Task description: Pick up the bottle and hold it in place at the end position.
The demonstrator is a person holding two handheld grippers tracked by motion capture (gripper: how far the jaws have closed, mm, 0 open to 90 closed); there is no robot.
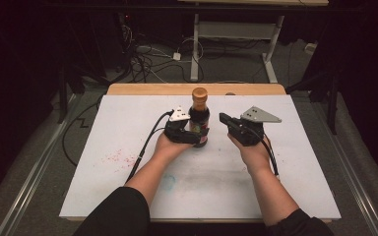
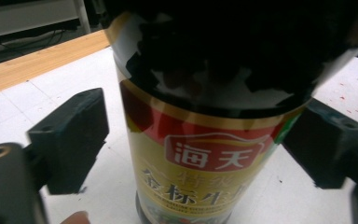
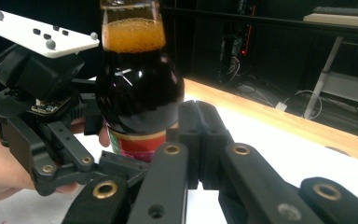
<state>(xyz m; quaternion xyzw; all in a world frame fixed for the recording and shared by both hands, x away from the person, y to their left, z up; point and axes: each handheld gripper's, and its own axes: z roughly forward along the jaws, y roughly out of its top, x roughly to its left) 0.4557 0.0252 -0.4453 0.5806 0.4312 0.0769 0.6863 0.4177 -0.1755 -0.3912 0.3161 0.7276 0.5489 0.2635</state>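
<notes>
High view: dark sauce bottle (image 1: 200, 118) stands upright on the white table (image 1: 128, 128), sitting between the jaws of the left gripper (image 1: 193, 135). Right gripper (image 1: 225, 119) is off the bottle's right side, apart from it, tip aimed toward it. Likely step is steadying the bottle, maybe for the cap (image 1: 199, 94); to do it well, keep the left grip low on the label and square to the bottle so it stays vertical.

Left gripper view: the bottle (image 2: 200, 121) is centred between the two black jaws. Left jaw shows a gap to the glass, right jaw sits at the bottle's edge, so spread around it, not clamped. Glossy dark glass, round body, slick paper label in red and gold; smooth, could slip.

Right gripper view: own jaws pressed together, holding nothing, tips just short of the bottle (image 3: 137, 88). Orange foam in the neck above dark liquid. The left gripper (image 3: 98, 135) is matte black with brass pivots and a white plate on top.
</notes>
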